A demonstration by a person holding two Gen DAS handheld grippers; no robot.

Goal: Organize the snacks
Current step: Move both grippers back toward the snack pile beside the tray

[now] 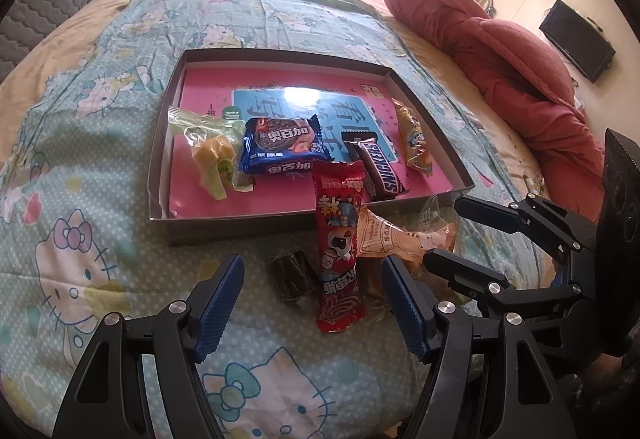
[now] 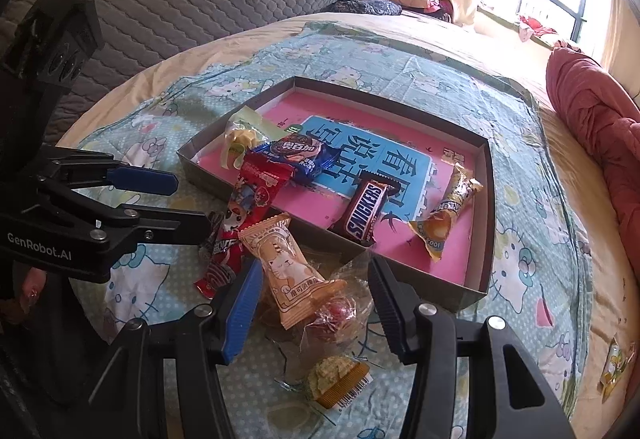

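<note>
One shallow box (image 1: 160, 207) lies on the patterned bedsheet (image 1: 80, 143); it holds four snacks: a green-and-yellow packet (image 1: 212, 159) in its left part, a blue biscuit pack (image 1: 280, 147), a Snickers bar (image 1: 378, 169), and a yellow packet (image 1: 416, 143) by its right wall. A red packet (image 1: 336, 251) rests across the box's near edge. Outside, along that edge, you have a dark sweet (image 1: 292, 275), an orange cat-print packet (image 2: 288, 275), a clear bag of red sweets (image 2: 340, 319) and a small wafer pack (image 2: 336, 379). Both your grippers tilt downward. The left gripper (image 1: 312, 303) stands open, empty, straddling the dark sweet and red packet. The right gripper (image 2: 316, 303) stands partly open around the cat-print packet and clear bag; contact cannot be told.
</note>
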